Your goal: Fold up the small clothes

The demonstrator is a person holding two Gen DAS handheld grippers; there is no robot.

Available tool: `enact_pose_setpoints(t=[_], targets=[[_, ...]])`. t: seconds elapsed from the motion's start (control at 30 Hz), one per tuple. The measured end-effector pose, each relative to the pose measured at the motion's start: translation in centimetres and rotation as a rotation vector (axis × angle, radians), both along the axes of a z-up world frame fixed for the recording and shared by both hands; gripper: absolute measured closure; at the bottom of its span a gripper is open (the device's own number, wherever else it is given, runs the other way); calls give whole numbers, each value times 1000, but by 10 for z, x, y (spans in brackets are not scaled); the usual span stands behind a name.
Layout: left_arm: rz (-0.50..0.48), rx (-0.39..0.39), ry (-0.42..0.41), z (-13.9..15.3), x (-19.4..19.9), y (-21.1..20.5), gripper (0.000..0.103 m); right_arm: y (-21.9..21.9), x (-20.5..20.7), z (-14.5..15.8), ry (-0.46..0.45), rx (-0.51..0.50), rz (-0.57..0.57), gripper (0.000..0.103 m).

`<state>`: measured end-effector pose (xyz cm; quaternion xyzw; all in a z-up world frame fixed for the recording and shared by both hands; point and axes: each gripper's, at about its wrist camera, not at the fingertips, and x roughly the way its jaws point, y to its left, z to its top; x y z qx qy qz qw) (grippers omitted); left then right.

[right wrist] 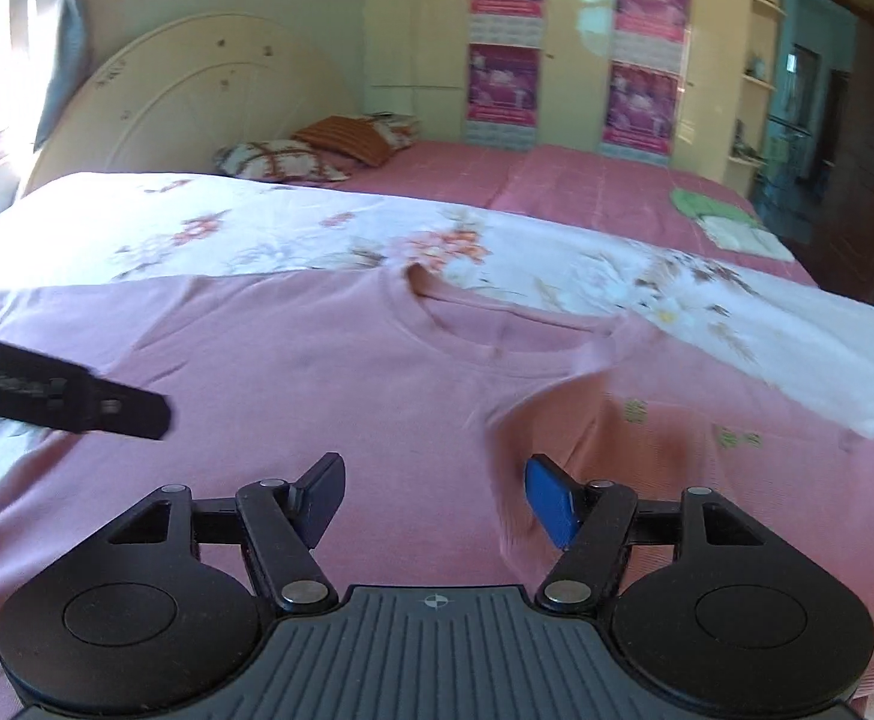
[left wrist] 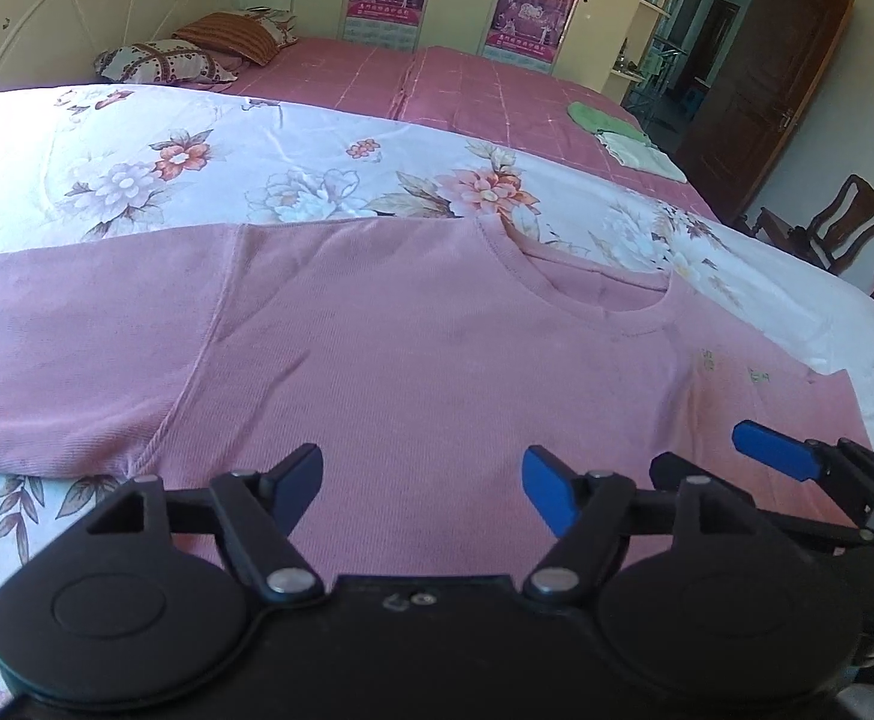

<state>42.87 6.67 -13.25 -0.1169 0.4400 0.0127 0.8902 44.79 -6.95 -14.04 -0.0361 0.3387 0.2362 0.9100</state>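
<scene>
A small pink long-sleeved shirt lies spread on a floral quilt, neck hole to the far right, one sleeve stretched left. My left gripper is open and empty, low over the shirt's body. My right gripper is open and empty over the same shirt; a loose fold of pink cloth lies just beyond its right finger. The right gripper's blue finger shows at the right of the left wrist view. The left gripper's finger shows at the left of the right wrist view.
The quilt covers the near part of a bed with a pink checked sheet. Pillows lie by the white headboard. Folded green and white cloths sit at the far right of the bed. A wooden door and chair stand right.
</scene>
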Motion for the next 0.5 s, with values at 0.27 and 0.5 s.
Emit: enact_pose_setpoints(t=[0.27,0.5], targets=[[-231,-60,36,-23,16,-64,39,-94,-25,12,-13,-23,-241,37],[-196,-236,90,-50,42,-86,46,-168,-49,-4,26,-98,-418,37]])
